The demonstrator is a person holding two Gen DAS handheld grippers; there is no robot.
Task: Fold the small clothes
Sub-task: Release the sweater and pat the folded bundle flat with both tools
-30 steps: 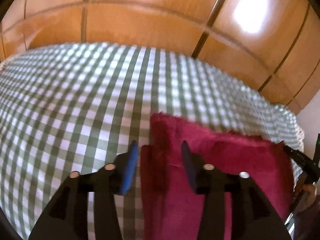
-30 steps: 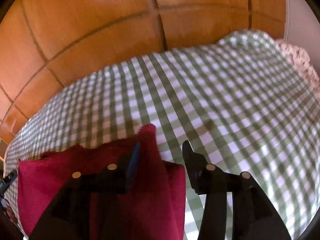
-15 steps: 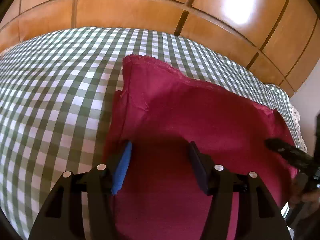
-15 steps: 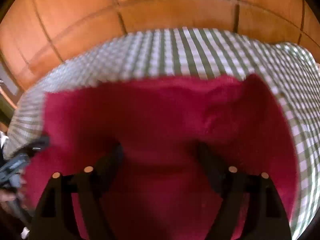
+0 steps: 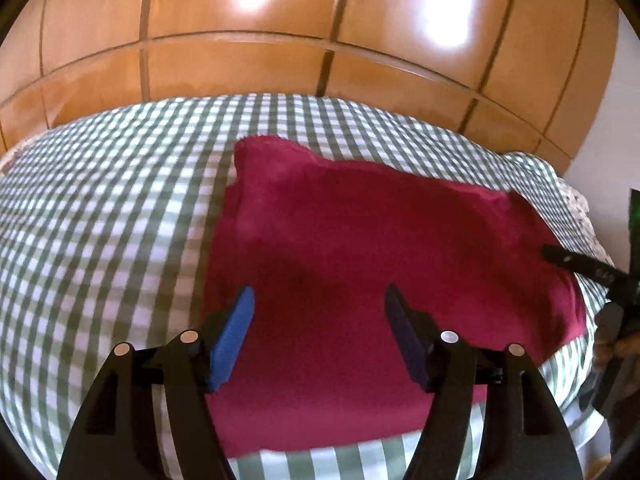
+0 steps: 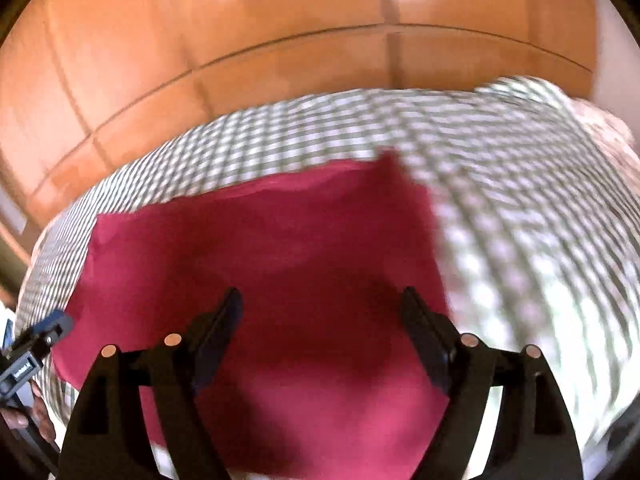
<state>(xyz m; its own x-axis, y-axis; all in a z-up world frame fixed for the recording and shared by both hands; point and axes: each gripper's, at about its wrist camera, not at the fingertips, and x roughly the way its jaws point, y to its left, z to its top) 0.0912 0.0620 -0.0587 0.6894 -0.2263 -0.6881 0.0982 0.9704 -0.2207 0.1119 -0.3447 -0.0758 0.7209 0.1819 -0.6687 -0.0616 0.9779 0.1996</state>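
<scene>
A crimson cloth lies folded and flat on the green-and-white checked bedcover. Above its near left part hovers my left gripper, its jaws opening, with nothing pinched between the blue pads. The right gripper's finger pokes in at the right edge of the left wrist view. In the blurred right wrist view the same cloth fills the middle, and my right gripper stands open over its near right part, holding nothing. The left gripper's blue-tipped finger shows at the far left.
Glossy wooden wardrobe panels rise behind the bed. A pale floral fabric edges the bedcover on the right. Part of a hand shows at the lower left of the right wrist view.
Both grippers let go of the cloth's far corners, widened, and drew back toward me. The cloth now lies flat on the bedcover, with its far edge further from both cameras.
</scene>
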